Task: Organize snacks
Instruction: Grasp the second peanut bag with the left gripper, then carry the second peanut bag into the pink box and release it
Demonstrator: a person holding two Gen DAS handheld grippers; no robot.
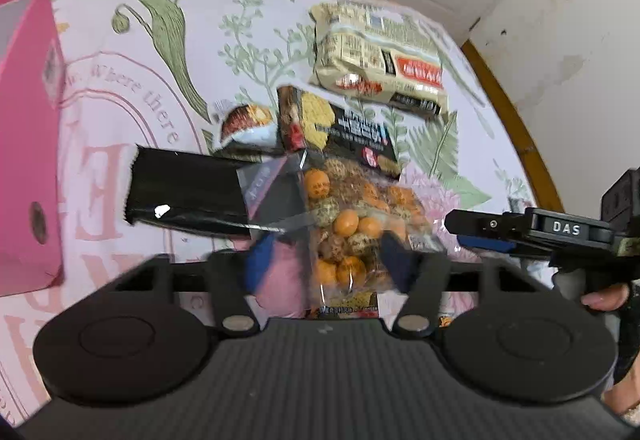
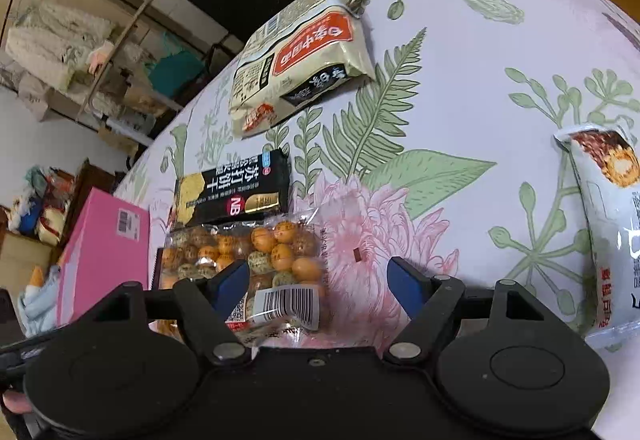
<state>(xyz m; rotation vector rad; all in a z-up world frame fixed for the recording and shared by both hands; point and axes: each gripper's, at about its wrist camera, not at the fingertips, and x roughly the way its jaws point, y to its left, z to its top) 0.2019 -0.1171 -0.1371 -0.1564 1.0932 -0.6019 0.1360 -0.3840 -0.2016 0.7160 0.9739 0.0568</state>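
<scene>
Now, over a table under a flowered cloth [image 2: 460,52], both claws point down at a spread of snack packs.

Left claw [image 1: 326,258]: blue pads astride a clear bag of orange and speckled sweets [image 1: 348,228]. Bag lies between the pads; picture is blurred, so whether they press on it I cannot tell. Jaws partway apart.

Right claw [image 2: 318,276]: jaws wide, nothing gripped. Its left pad sits over the near edge of the sweets bag, by the barcode label; right pad over bare cloth. In the left view it shows at the right edge, side-on.

Other packs:
- black cracker box [image 2: 234,190], just beyond the sweets bag, touching it.
- cream noodle packet [image 2: 298,68], farther off.
- black pouch [image 1: 188,192], left of the sweets bag, partly under its clear flap.
- small white wrapper [image 1: 246,124], beyond the pouch, beside the cracker box.
- white bag [image 2: 612,228] at the right edge of the right view.

Pink box [image 1: 28,144] stands at the left of the table.
</scene>
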